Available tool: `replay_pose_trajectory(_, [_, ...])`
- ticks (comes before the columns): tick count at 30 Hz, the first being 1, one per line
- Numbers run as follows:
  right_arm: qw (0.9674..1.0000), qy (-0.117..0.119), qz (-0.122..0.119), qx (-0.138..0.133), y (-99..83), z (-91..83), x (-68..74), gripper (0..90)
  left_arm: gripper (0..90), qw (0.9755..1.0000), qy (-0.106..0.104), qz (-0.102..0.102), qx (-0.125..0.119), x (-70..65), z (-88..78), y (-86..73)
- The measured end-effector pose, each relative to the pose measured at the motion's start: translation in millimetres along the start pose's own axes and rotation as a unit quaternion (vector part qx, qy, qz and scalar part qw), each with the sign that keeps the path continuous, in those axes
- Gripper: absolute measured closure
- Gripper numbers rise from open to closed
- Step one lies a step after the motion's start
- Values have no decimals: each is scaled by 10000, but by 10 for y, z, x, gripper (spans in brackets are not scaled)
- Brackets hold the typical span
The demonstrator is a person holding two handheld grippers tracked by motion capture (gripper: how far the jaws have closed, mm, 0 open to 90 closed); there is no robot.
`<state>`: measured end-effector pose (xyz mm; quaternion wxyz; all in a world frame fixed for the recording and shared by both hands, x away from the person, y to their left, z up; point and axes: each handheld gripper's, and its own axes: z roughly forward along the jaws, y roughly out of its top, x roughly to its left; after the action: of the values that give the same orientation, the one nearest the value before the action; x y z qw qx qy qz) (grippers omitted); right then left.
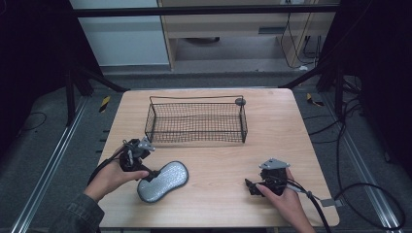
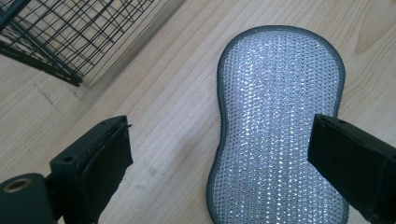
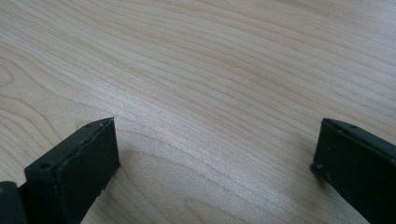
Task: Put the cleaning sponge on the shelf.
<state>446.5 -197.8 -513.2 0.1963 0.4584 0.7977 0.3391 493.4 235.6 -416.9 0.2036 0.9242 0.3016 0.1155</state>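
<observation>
A silver-grey, peanut-shaped scrubbing sponge (image 1: 163, 181) lies flat on the wooden table (image 1: 218, 160) near the front left. My left gripper (image 1: 150, 174) is open right at the sponge's left end. In the left gripper view the sponge (image 2: 280, 121) lies between the jaws, under the right one, and the gripper (image 2: 222, 140) holds nothing. A black wire basket (image 1: 196, 121) stands behind it in the middle of the table. My right gripper (image 1: 250, 187) rests open at the front right, and in its own view the gripper (image 3: 215, 140) has bare wood between the jaws.
A corner of the basket (image 2: 60, 37) shows at the upper left of the left gripper view. A small dark round knob (image 1: 240, 101) sits at the basket's back right corner. Cables trail off the table's right side onto the floor (image 1: 369, 194).
</observation>
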Motion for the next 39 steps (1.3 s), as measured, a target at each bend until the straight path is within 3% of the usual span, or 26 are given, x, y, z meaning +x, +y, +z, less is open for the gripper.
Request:
replay_pose_trajectory(10, [10000, -14, 12, 0, -1, -1, 4, 4, 58, 9991, -91, 275, 307, -64, 31, 108])
replay_pose_trajectory(39, [10000, -19, 13, -1, -1, -1, 5, 4, 48, 9953, -341, 365, 831, -227, 332, 110])
